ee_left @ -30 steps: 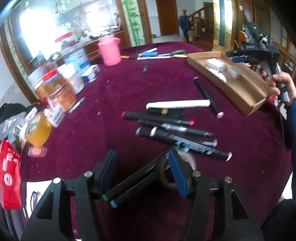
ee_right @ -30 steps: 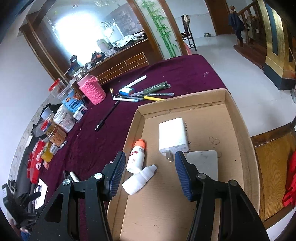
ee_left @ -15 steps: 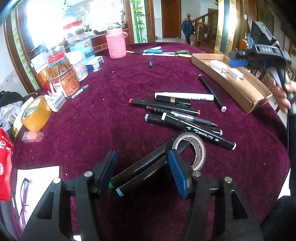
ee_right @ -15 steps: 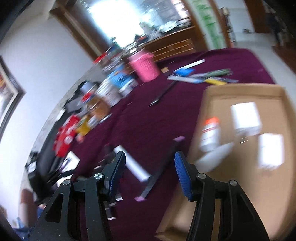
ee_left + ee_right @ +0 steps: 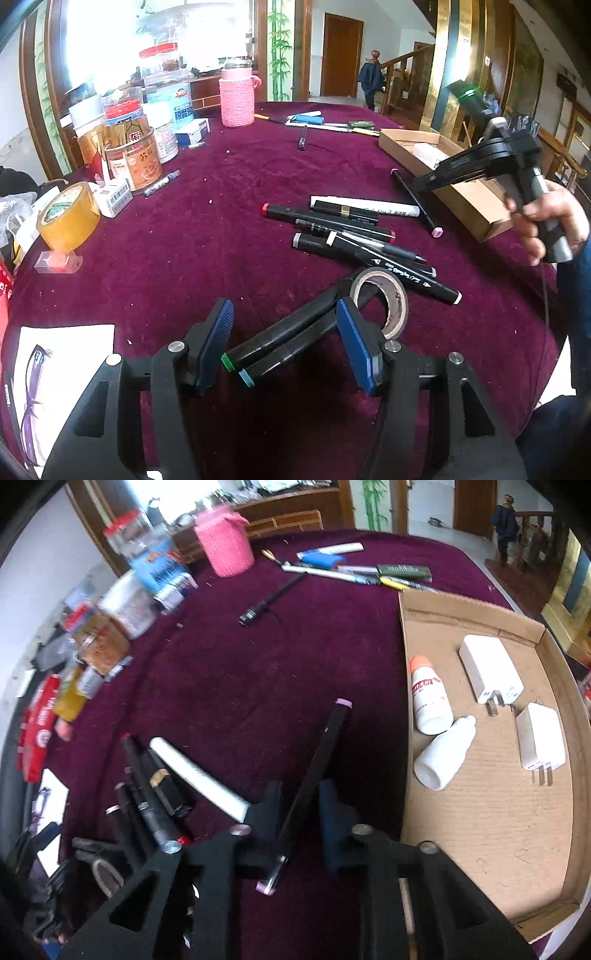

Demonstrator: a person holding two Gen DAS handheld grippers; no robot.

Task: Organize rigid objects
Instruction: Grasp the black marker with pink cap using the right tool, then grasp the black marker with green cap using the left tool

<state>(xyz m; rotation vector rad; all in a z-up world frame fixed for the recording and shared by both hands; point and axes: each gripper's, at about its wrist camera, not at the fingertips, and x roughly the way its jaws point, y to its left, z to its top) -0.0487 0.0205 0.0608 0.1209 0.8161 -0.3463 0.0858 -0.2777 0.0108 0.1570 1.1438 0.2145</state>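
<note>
The right hand-held gripper [image 5: 298, 805] is closing its jaws around a slim black marker with pink caps [image 5: 314, 786]; the marker runs lengthwise between the dark pads, and contact looks near or just made, though I cannot tell if it is pinched firmly yet. The marker lies on the maroon tabletop [image 5: 229, 672], just left of the cardboard tray [image 5: 491, 812], which holds two white chargers and two small bottles. Further left is a heap of black markers [image 5: 147, 794] beside a white pen [image 5: 199, 775].

The left hand-held gripper [image 5: 284, 343] has its blue pads spread apart, with two dark markers [image 5: 280, 339] lying between them untouched, next to a roll of dark tape [image 5: 384, 299].

The pink-capped marker is likely light, stiff and smooth, so it may roll or pivot if gripped near an end. Taking it around the middle of the barrel should keep it balanced.
</note>
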